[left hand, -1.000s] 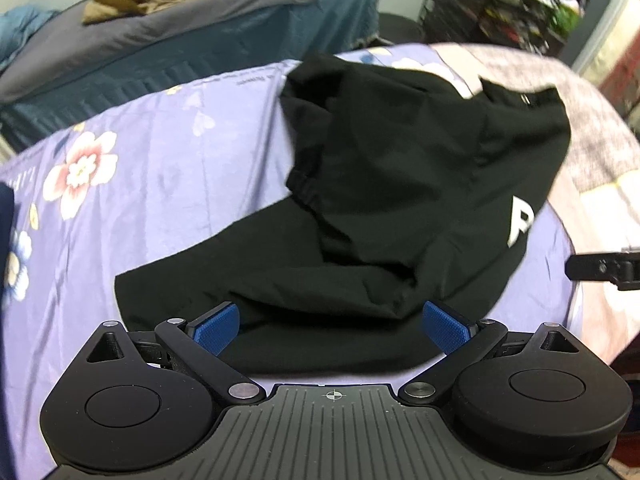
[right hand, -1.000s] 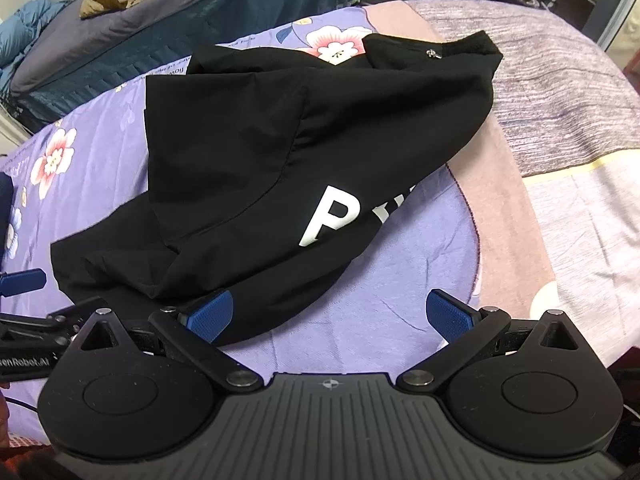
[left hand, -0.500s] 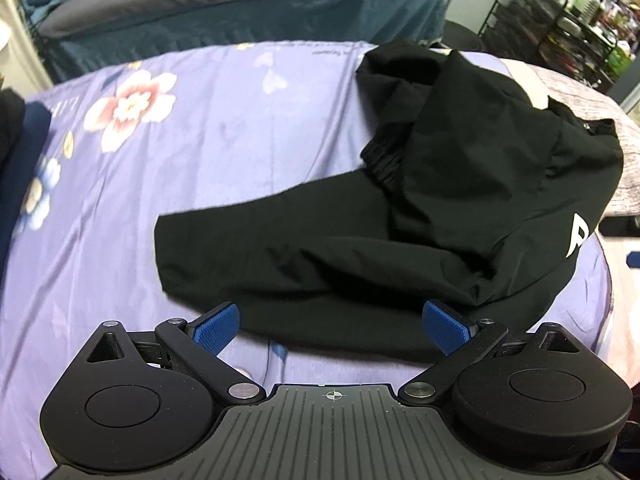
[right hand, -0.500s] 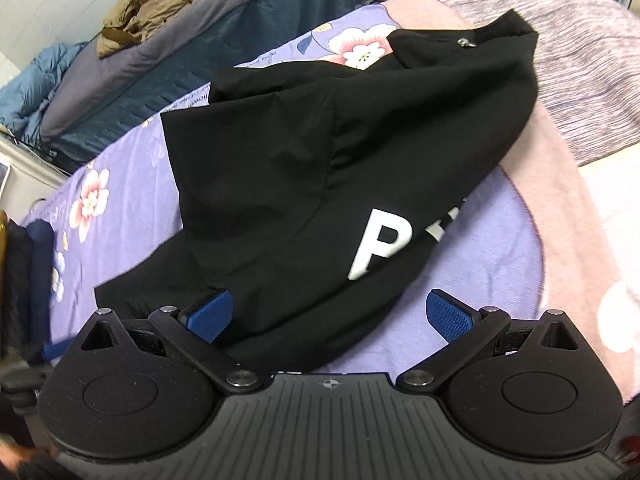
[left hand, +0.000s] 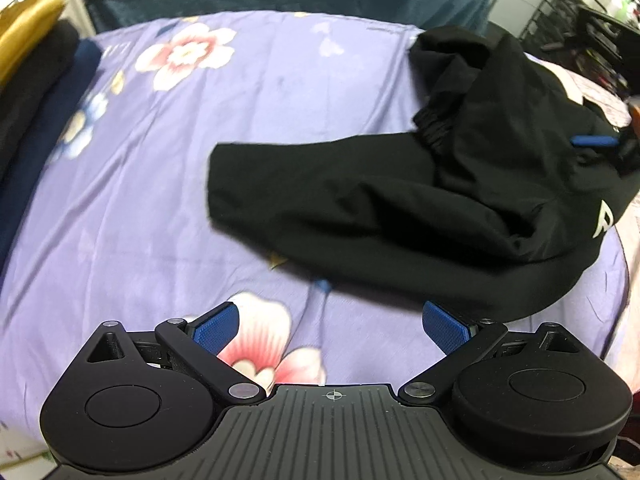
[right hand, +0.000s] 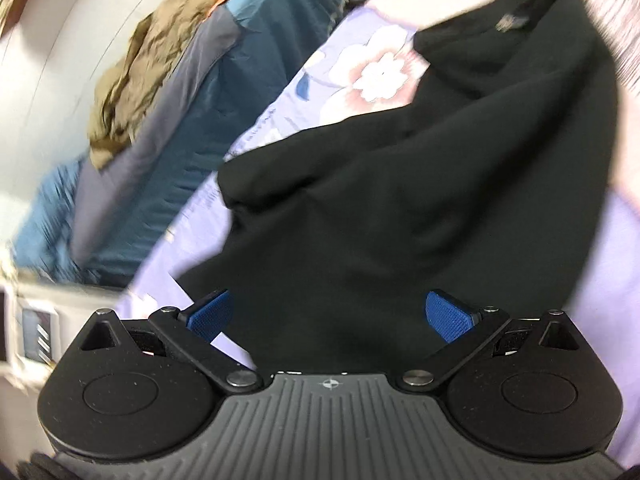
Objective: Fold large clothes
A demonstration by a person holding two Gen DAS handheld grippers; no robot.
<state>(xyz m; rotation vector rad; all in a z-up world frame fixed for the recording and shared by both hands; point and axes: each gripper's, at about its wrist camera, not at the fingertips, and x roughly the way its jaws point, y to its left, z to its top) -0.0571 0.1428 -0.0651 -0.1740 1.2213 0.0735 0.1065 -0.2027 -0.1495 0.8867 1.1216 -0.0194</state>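
Observation:
A black garment [left hand: 420,196] with white lettering lies crumpled on a purple flowered bedspread [left hand: 180,168], up and right of centre in the left wrist view. My left gripper [left hand: 332,326] is open over bare bedspread, just short of the garment's near hem. The other gripper's blue pad [left hand: 592,141] shows at the garment's far right. In the blurred, tilted right wrist view the same black garment [right hand: 420,200] fills the middle. My right gripper [right hand: 332,314] is open right above the cloth, nothing pinched between its fingers.
Folded dark and yellow clothes [left hand: 36,92] are stacked at the left bed edge. A second bed with teal cover [right hand: 224,80] and an olive garment [right hand: 140,64] stands behind. A black wire rack [left hand: 580,12] is at the far right.
My left gripper has drawn back and swung left, so the garment sits farther up and right. My right gripper has moved in over the cloth and tilted; its view is blurred.

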